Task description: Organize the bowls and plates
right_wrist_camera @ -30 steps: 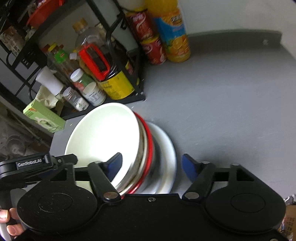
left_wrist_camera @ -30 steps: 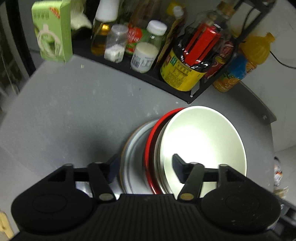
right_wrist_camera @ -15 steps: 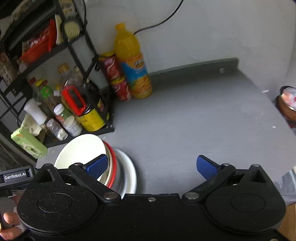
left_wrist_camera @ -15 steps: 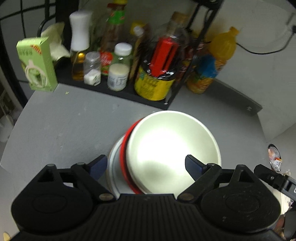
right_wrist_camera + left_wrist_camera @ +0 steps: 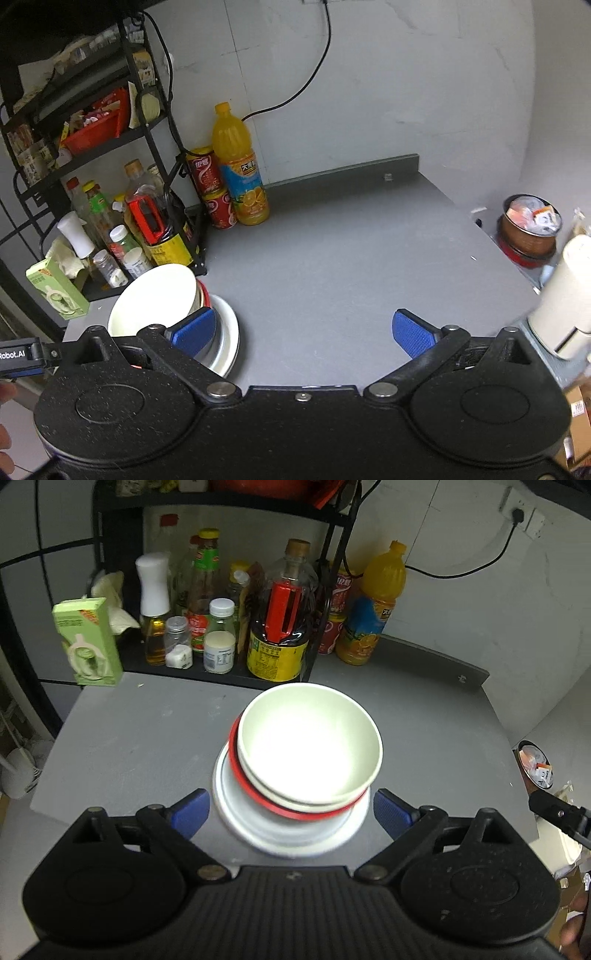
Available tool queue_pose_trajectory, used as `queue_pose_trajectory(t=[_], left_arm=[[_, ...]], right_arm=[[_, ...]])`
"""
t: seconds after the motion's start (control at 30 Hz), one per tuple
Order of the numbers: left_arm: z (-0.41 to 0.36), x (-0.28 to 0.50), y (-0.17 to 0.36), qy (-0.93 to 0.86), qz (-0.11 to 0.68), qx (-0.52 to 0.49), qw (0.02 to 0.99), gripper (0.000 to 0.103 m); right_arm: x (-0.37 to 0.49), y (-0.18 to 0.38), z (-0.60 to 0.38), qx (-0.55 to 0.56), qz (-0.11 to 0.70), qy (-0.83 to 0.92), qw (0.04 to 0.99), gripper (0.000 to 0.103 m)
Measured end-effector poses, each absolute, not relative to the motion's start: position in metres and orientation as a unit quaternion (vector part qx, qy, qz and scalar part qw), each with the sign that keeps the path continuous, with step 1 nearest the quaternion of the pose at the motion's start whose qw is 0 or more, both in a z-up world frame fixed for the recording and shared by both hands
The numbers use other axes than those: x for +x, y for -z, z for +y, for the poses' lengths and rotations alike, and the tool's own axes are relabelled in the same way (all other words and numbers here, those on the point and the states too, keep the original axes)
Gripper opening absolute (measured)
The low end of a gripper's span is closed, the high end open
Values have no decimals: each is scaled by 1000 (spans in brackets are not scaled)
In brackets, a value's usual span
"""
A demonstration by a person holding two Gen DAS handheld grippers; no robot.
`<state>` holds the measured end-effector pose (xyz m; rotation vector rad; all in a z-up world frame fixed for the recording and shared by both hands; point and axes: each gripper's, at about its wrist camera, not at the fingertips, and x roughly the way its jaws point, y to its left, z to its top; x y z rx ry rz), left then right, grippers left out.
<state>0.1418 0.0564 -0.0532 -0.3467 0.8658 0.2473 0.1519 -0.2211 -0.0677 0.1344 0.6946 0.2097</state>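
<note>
Stack looks done: white bowl nested in red bowl on plate mid-surface; left tongs and right tongs wide, empty; next, judged: back clear without nudging it.

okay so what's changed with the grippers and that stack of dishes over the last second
Both grippers let go and backed off. The left gripper, shut on the stack's edge a second ago, is now open and apart from it. The right gripper pulled up and away to the right, open over bare counter. The white bowl, red-rimmed dish and white plate stay nested in place.
</note>
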Motion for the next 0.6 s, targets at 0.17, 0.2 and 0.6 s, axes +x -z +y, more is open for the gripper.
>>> queue_pose_trajectory(t=[0.17, 0.2, 0.6], left_arm=[[45, 102, 41, -104, 407, -146, 896, 97], [43, 94, 39, -104, 404, -145, 897, 98], [21, 29, 25, -83, 379, -127, 913, 102]], right_arm=[[116, 62, -230, 72, 331, -109, 935, 103], [109, 61, -231, 72, 330, -110, 935, 103], [54, 48, -235, 61, 310, -100, 943, 103]])
